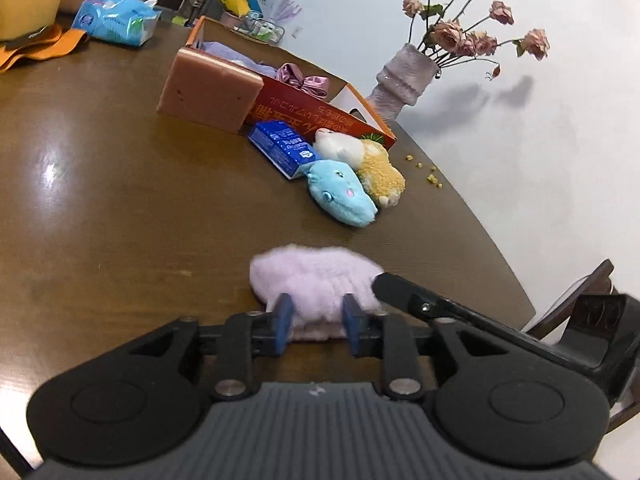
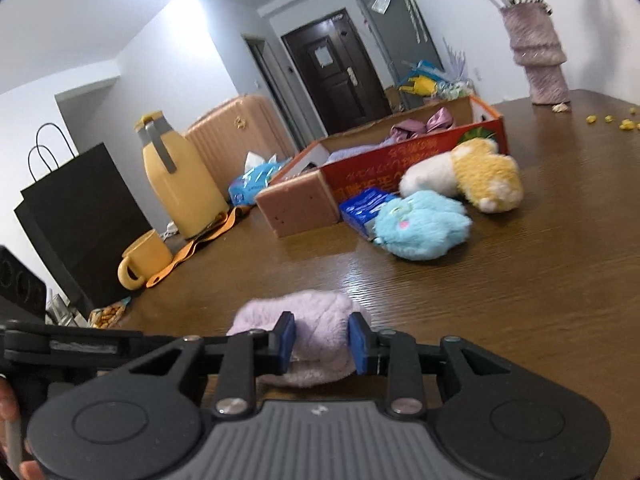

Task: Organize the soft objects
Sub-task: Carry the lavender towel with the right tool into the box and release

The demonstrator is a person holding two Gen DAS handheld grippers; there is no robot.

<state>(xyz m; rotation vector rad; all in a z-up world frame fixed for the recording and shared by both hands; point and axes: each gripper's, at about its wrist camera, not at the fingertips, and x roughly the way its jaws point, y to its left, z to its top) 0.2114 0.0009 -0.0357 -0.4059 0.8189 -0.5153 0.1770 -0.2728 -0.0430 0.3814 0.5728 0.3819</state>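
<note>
- jaws of your left gripper [image 1: 316, 322] are clamped on the near edge of a fuzzy lilac cloth [image 1: 314, 276], which bulges between the blue pads [image 1: 283, 320].
- your right gripper [image 2: 322, 340] pinches the same fuzzy lilac cloth [image 2: 304, 320] from the other side, its blue pads [image 2: 286, 340] pressed into the pile; in the left wrist view its black finger [image 1: 404, 288] lies against the cloth's right end.
- the cloth sits at the near part of the brown wooden table [image 1: 120, 208], well apart from the other soft things.
- farther off, a light blue plush toy [image 1: 342, 196] lies touching a yellow and white plush toy [image 1: 372, 164], and a blue carton [image 1: 280, 146] is just beside the blue one.
- behind them stands an open orange cardboard box [image 1: 320, 110], with a shiny mauve bow [image 1: 306, 80] and a lavender cloth [image 1: 236, 58] inside it.
- a pink sponge block [image 1: 208, 92] leans against the box's left end.
- at the far right is a ribbed vase of dried roses [image 1: 402, 80], with yellow crumbs [image 1: 428, 172] scattered near it.
- to the far left, in the right wrist view, you can see a yellow jug [image 2: 176, 184], a yellow mug [image 2: 144, 258], a black paper bag [image 2: 80, 220] and a blue tissue pack [image 2: 256, 180].
</note>
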